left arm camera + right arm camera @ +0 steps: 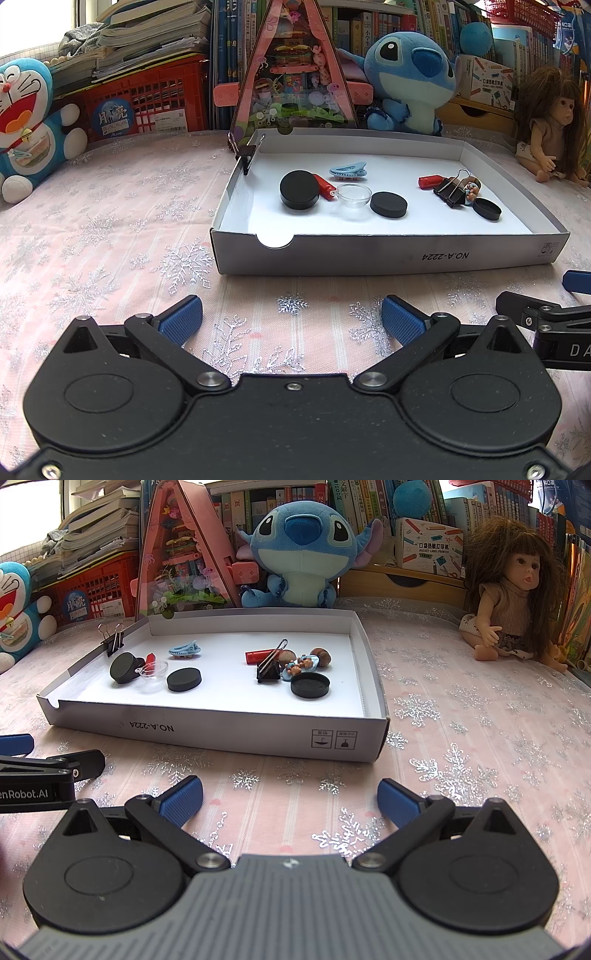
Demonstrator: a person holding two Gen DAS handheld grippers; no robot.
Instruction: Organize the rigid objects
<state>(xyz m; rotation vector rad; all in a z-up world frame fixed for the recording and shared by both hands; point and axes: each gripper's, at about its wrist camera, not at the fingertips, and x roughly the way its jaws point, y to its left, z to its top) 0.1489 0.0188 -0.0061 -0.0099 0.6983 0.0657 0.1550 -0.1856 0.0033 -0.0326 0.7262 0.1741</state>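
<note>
Both tongs are seen released, their blue pads spread wide with nothing between them: the left gripper [291, 319] and the right gripper [290, 797] are held low over the pink snowflake tablecloth [480, 738], side by side. Ahead of both, a shallow white cardboard tray [221, 731] is set on the cloth, apart from the fingertips.

Inside the tray, two loose groups are found. Toward the left gripper's side, a thick black disc [299, 190] is seen touching a red cylinder [325, 186], with a clear round dish [354, 195] and a flatter black puck [388, 205] just beside them, and a light blue hair clip [349, 170] behind. Toward the right gripper's side, a second red cylinder [260, 656], a black binder clip [269, 670], small figurines [301, 663] and an upturned black lid [309, 686] are clustered. Another binder clip [112, 638] is clamped on the tray's far left wall.

Beyond the tray, a blue plush [301, 550] and a doll [511, 590] are seated.
</note>
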